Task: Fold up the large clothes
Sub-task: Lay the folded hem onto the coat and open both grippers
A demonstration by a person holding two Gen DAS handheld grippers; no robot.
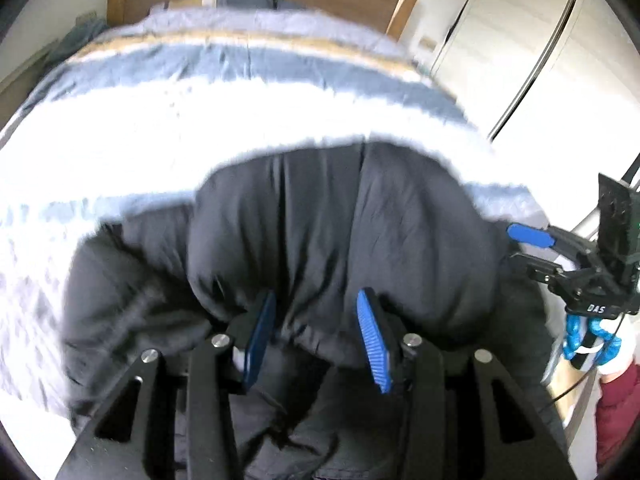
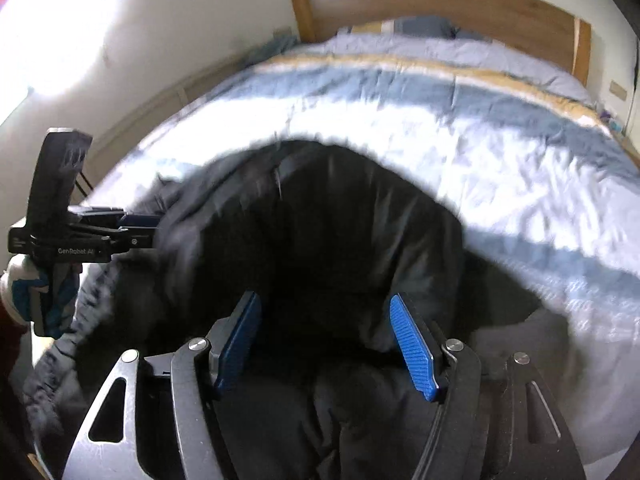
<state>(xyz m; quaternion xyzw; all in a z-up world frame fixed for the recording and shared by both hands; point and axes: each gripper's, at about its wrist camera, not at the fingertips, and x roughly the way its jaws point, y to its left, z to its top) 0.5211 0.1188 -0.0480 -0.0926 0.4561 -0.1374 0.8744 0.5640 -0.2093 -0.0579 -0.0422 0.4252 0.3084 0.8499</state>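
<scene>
Black jacket (image 1: 328, 232) bunched at near edge of bed (image 1: 160, 120), on striped duvet (image 2: 440, 128). Left gripper (image 1: 316, 336): thick fold of padded fabric fills gap between blue pads (image 1: 372, 344), clenched on jacket. Right gripper (image 2: 326, 344): jaws set wider, dark fabric between pads (image 2: 412, 348); contact on pads not clear, grip cannot be told. Both grippers at near hem, pointed down over jacket. Headboard (image 2: 440, 4) at far end. No containers seen.
</scene>
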